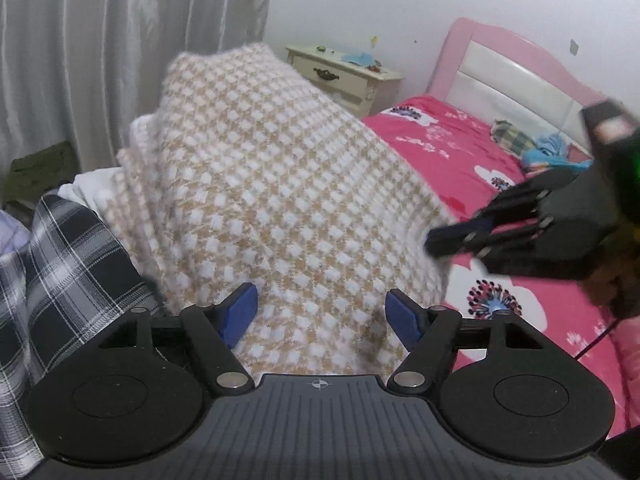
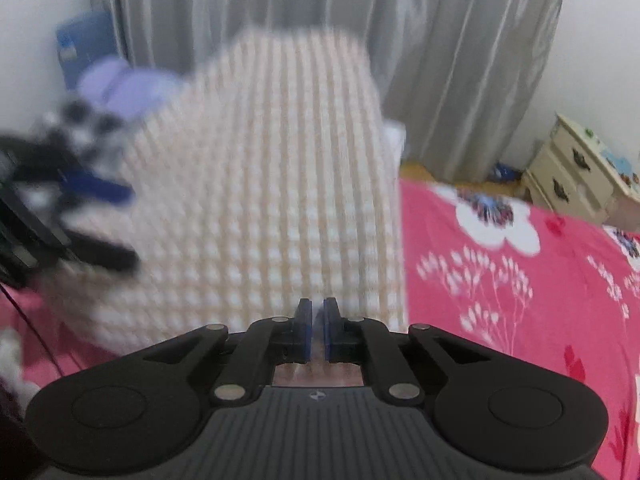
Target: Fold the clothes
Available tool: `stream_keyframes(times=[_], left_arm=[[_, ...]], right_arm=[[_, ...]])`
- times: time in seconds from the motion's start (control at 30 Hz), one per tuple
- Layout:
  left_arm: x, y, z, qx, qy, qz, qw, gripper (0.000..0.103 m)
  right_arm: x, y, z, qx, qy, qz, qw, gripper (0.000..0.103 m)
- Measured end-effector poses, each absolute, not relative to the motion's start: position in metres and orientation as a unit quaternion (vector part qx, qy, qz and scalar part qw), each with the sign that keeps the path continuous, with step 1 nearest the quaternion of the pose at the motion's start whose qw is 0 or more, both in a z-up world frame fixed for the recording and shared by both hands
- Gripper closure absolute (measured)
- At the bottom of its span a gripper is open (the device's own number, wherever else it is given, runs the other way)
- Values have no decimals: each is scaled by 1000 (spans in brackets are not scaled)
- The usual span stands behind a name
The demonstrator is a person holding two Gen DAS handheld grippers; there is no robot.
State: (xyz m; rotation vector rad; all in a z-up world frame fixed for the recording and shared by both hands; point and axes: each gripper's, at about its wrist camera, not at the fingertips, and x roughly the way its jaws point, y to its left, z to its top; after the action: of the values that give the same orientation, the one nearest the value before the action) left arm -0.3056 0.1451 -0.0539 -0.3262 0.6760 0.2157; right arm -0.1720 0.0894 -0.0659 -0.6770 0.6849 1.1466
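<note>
A beige-and-white checked knit garment (image 1: pixel 260 184) is raised in a hump over the pink bed (image 1: pixel 520 320). My left gripper (image 1: pixel 322 316) is open, its blue pads on either side of the garment's near edge, not closed on it. My right gripper (image 1: pixel 444 240) comes in from the right and is shut on the garment's right edge. In the right wrist view the garment (image 2: pixel 272 184) is blurred and the right gripper (image 2: pixel 318 328) pinches its near edge. The left gripper (image 2: pixel 100 220) shows open at the left, also blurred.
A black-and-white plaid garment (image 1: pixel 60 264) and white cloth (image 1: pixel 92 188) lie at the left. A cream nightstand (image 1: pixel 344 76) stands by the grey curtain (image 1: pixel 120 48). A pink headboard (image 1: pixel 512 76) and small clothes (image 1: pixel 532 144) are at the bed's far end.
</note>
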Motion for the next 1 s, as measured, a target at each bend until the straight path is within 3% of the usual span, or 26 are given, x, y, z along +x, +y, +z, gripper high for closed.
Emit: stream_keyframes(times=[0.4, 0.5, 0.8, 1.0], left_arm=[[-282, 154, -20, -122, 269, 117, 948, 34], [-269, 176, -48, -151, 304, 157, 928, 42], [-247, 182, -1, -107, 225, 205, 947, 28], [-211, 223, -28, -147, 288, 268, 907, 28]], right_arm=[[-153, 98, -59, -261, 319, 531, 740, 97], [-149, 100, -67, -263, 323, 529, 739, 99], [-150, 102, -70, -268, 329, 523, 739, 100], [-153, 100, -62, -264, 329, 525, 739, 100]])
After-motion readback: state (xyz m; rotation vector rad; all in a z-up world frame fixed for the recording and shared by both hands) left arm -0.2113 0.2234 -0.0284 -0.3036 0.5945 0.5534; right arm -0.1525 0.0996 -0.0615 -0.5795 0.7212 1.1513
